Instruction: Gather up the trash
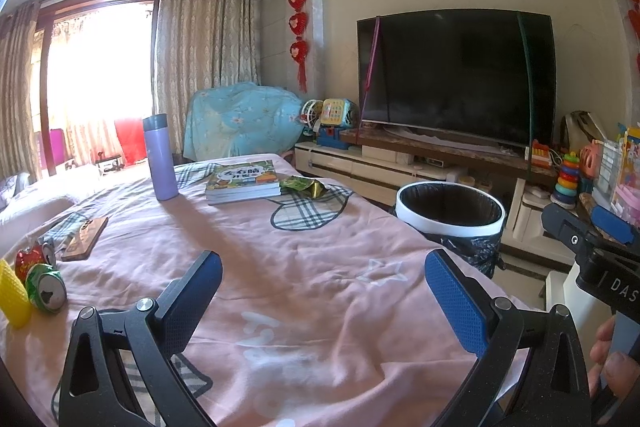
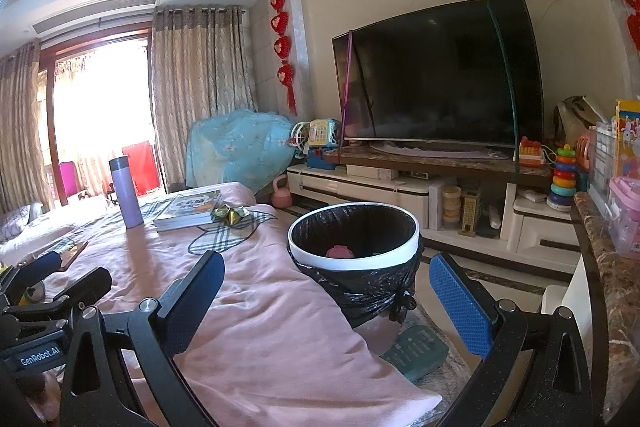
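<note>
Both grippers were wide open, holding nothing. The left gripper (image 1: 323,291) hovered over the pink cloth (image 1: 304,267), with two crushed cans (image 1: 45,285) off to its left and a wrapper (image 1: 306,186) far ahead beside the books (image 1: 242,183). The right gripper (image 2: 326,293) sat just short of the bin (image 2: 354,251), which stood against the cloth's edge.

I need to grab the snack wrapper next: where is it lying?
In both views the crumpled green wrapper lies on the pink cloth, far side, touching the right end of the book stack.
</note>
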`<act>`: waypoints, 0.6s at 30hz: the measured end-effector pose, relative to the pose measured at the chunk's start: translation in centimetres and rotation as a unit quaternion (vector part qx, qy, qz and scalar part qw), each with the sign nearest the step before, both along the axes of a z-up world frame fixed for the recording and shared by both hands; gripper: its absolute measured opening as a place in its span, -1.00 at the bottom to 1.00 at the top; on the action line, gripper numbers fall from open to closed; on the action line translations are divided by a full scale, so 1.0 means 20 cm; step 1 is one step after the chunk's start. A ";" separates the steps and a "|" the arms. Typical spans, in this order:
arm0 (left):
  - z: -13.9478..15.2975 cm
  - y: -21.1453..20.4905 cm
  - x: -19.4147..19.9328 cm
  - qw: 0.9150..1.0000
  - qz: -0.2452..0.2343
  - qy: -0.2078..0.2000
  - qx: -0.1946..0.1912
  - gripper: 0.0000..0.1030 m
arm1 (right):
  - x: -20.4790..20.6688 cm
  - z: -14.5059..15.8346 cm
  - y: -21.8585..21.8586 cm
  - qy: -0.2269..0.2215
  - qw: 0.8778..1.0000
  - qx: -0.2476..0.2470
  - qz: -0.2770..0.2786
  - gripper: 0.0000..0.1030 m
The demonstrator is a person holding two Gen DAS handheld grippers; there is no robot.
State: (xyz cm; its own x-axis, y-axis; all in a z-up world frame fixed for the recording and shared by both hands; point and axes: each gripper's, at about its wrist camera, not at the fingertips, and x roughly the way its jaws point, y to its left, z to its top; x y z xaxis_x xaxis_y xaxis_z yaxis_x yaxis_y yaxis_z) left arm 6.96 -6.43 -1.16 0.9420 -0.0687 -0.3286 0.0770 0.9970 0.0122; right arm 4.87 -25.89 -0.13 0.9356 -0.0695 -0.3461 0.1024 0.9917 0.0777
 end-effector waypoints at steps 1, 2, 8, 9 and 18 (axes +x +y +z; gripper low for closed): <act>0.00 0.00 0.00 1.000 0.000 0.000 0.000 0.99 | 0.00 0.00 0.00 0.001 1.000 0.001 0.000 1.00; 0.00 0.00 0.00 1.000 0.000 0.000 0.000 0.99 | 0.00 0.00 -0.01 0.001 1.000 0.002 0.001 1.00; 0.00 0.00 0.02 1.000 -0.002 0.008 -0.002 0.99 | 0.01 -0.02 -0.02 0.007 1.000 0.005 0.001 1.00; 0.00 0.01 0.02 1.000 -0.003 0.010 -0.002 0.99 | 0.01 -0.02 -0.02 0.008 1.000 0.005 0.000 1.00; 0.00 0.01 0.04 1.000 -0.005 0.014 -0.003 0.99 | 0.05 -0.03 -0.02 0.018 1.000 0.012 0.003 1.00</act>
